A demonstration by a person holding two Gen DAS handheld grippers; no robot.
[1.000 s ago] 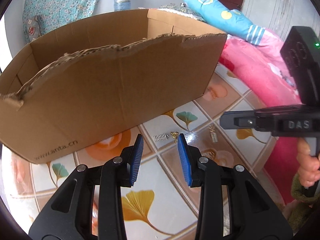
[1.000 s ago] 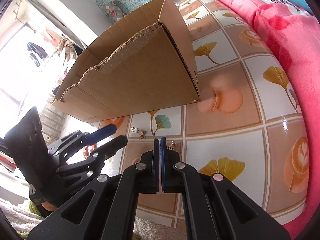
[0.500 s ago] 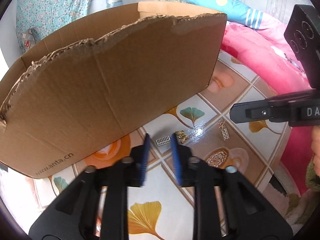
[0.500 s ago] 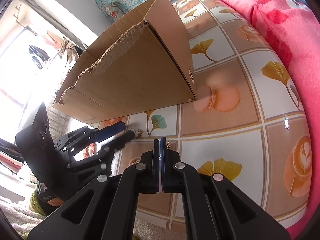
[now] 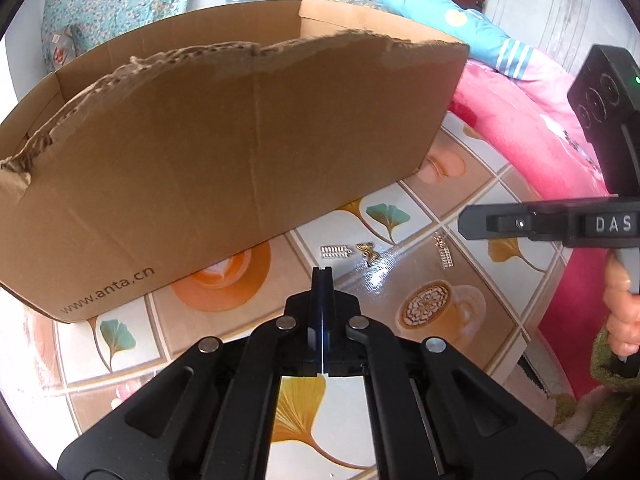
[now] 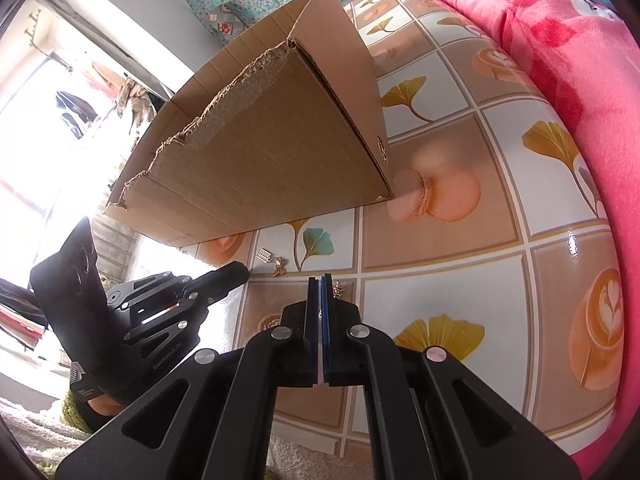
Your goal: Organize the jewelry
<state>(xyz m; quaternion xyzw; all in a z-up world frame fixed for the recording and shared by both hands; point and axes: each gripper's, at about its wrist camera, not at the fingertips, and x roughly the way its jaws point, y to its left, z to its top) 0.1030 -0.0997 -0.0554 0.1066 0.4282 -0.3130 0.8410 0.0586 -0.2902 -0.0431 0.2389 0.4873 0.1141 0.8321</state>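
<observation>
Three small jewelry pieces lie on the patterned tablecloth in front of a torn cardboard box [image 5: 224,152]: a silver comb-shaped piece [image 5: 335,251], a gold butterfly charm [image 5: 367,252] and a gold ladder-shaped pendant [image 5: 445,251]. My left gripper [image 5: 322,270] is shut with nothing between its blue pads, its tips just short of the silver piece and butterfly. My right gripper [image 6: 320,278] is also shut and empty; the pendant [image 6: 339,289] peeks out just right of its tips. The silver piece [image 6: 265,255] and butterfly [image 6: 280,265] lie near the left gripper's tips [image 6: 236,270].
The box [image 6: 272,152] stands open-topped with a ragged front edge, filling the far left of the table. A pink blanket [image 6: 560,60] and a blue pillow [image 5: 448,12] bound the right side. A hand [image 5: 620,316] holds the right gripper's handle.
My left gripper's jaws have gone from open to fully shut, with nothing caught between them, and it has edged closer to the silver piece and butterfly. The right gripper has stayed still.
</observation>
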